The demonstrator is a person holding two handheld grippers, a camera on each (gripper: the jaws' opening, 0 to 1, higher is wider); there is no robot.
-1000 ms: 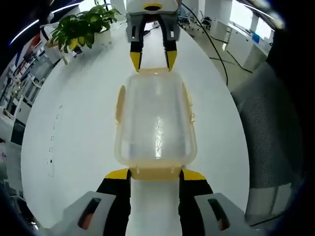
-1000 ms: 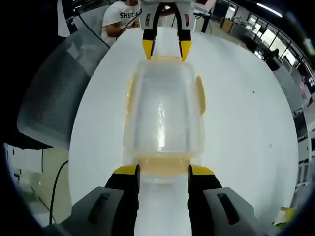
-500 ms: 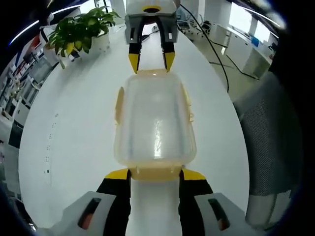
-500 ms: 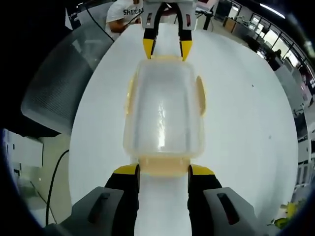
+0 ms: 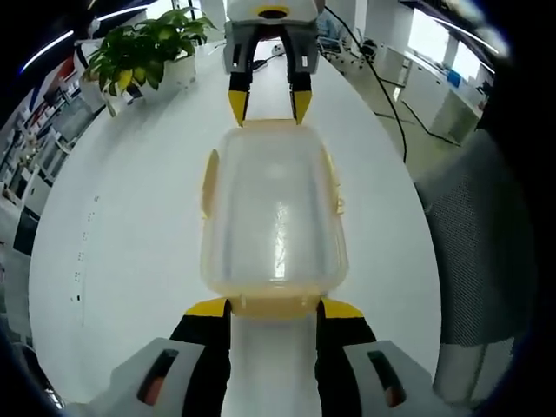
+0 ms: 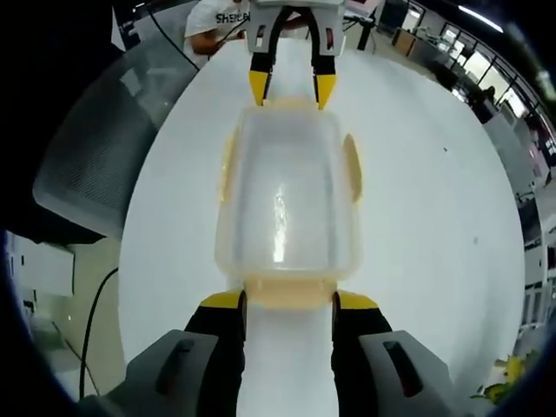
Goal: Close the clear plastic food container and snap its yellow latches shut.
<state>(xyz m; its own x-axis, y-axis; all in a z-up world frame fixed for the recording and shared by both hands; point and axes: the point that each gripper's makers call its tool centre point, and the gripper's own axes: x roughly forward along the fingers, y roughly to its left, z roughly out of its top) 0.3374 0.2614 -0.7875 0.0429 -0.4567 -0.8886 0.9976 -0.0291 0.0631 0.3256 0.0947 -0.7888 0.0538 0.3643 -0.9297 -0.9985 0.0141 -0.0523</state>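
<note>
White bench (image 5: 130,226) with a rounded outline spreads across the middle of both views and carries the clear rectangular plastic food container (image 5: 274,213) at frame centre, its lid down on the body. In the right gripper view the same bench (image 6: 434,217) and container (image 6: 287,204) sit in the centre as well. A grey mesh office chair (image 5: 482,252) stands at the right edge of the left gripper view; in the right gripper view it shows at the left edge (image 6: 95,156). A green leafy potted plant (image 5: 139,52) stands on the bench at the upper left of the left gripper view.

The left hand-held gripper (image 5: 274,308) rises from the bottom of its view with its black, yellow-tipped jaws spread, one on each side of the yellow end latch (image 5: 274,304) at the container's near end, seemingly touching it. The right hand-held gripper (image 6: 287,302) does the same at the opposite end, jaws spread either side of the yellow latch (image 6: 287,294) nearest its camera. Each shows in the other's view at the top centre, at the container's far end: the right one (image 5: 269,106) in the left gripper view, the left one (image 6: 288,89) in the right gripper view. Yellow side latches (image 5: 208,182) lie along the container's long edges; whether they are snapped down cannot be told.
</note>
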